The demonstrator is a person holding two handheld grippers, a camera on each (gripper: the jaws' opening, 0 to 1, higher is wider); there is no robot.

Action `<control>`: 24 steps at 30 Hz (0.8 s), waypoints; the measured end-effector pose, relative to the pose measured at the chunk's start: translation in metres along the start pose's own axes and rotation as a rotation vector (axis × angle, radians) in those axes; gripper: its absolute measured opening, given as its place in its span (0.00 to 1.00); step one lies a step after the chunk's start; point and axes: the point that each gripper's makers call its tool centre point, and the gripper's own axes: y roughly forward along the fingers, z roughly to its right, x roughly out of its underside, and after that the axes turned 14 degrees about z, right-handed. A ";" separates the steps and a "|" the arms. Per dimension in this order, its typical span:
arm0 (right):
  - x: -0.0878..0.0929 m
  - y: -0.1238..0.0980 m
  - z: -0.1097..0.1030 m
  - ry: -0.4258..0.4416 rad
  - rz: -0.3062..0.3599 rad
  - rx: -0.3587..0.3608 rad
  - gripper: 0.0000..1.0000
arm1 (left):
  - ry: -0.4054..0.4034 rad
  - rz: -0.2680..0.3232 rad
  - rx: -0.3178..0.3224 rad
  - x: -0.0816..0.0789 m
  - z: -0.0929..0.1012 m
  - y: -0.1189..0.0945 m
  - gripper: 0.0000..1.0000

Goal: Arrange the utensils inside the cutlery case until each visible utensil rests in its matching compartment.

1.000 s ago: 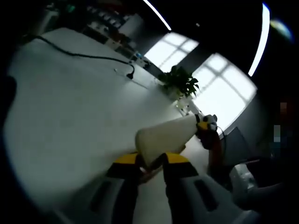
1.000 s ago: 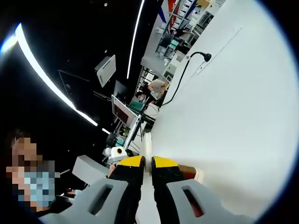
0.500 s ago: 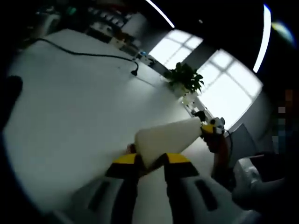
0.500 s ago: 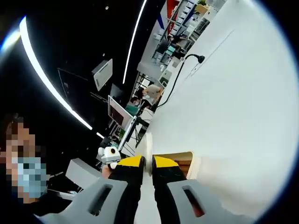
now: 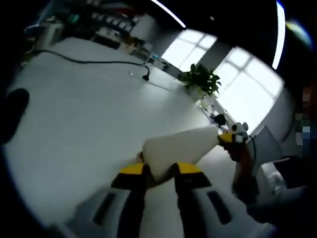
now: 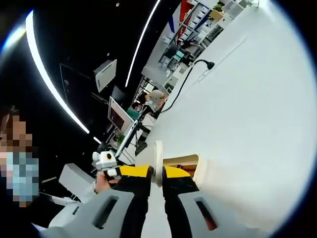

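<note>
The left gripper (image 5: 154, 169) points out over the white table, its two yellow-tipped jaws drawn close on the near corner of the cream case (image 5: 179, 148), which is lifted and tilted between them. The right gripper (image 6: 156, 171) has its jaws pinched tight on a thin edge of the same case (image 6: 158, 157), seen end-on. In the left gripper view the right gripper (image 5: 233, 138) shows at the case's far end, with a hand (image 5: 242, 157) behind it. In the right gripper view the left gripper (image 6: 113, 171) sits just left of the jaws, a hand (image 6: 101, 182) wrapped behind it.
</note>
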 end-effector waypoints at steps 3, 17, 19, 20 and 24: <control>0.004 0.001 0.002 0.003 -0.004 0.004 0.08 | 0.054 -0.004 -0.041 0.003 -0.003 -0.001 0.24; -0.001 -0.002 0.005 -0.027 0.017 -0.035 0.08 | 0.093 -0.002 -0.057 0.004 -0.003 0.000 0.25; 0.002 -0.002 0.009 -0.049 0.002 -0.020 0.08 | 0.112 -0.010 -0.060 0.004 -0.003 0.001 0.24; 0.002 -0.003 0.010 -0.053 0.005 -0.020 0.09 | 0.119 -0.013 -0.062 0.004 -0.003 0.002 0.24; 0.002 -0.004 0.012 -0.088 0.008 -0.012 0.09 | 0.140 -0.024 -0.067 0.003 -0.004 0.005 0.24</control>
